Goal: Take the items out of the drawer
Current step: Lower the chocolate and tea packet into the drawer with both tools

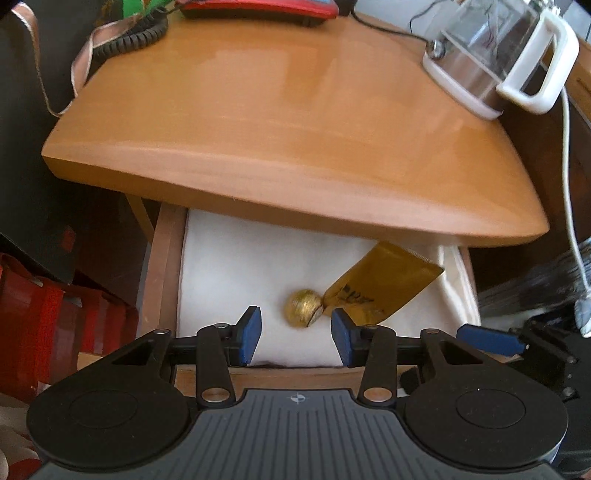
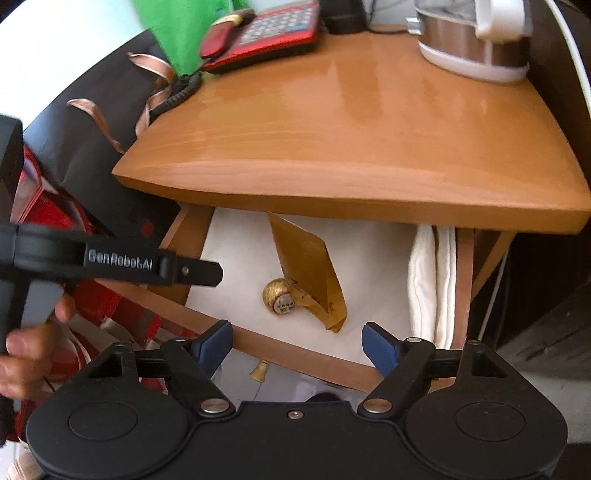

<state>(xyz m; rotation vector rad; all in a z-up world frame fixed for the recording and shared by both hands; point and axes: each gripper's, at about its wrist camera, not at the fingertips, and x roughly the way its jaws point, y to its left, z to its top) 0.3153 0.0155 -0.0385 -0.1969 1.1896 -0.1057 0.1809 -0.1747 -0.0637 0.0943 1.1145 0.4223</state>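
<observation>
The wooden drawer (image 1: 162,266) stands pulled out under the nightstand top, lined with white cloth. In it lie a gold foil ball (image 1: 302,312) and a gold tube (image 1: 384,282) touching it. Both show in the right wrist view, the ball (image 2: 277,295) and the tube (image 2: 306,267). My left gripper (image 1: 295,334) is open and empty, just above the drawer's front edge, with the ball between and beyond its blue pads. My right gripper (image 2: 297,349) is open and empty, over the drawer's front rail (image 2: 295,352). The left gripper's body (image 2: 122,264) shows at the left.
On the nightstand top (image 1: 288,110) stand a red telephone (image 2: 266,33) with a coiled cord at the back and a glass kettle (image 1: 495,55) at the back right. A folded white cloth (image 2: 432,280) lines the drawer's right side. Red bags (image 1: 55,325) stand left of the drawer.
</observation>
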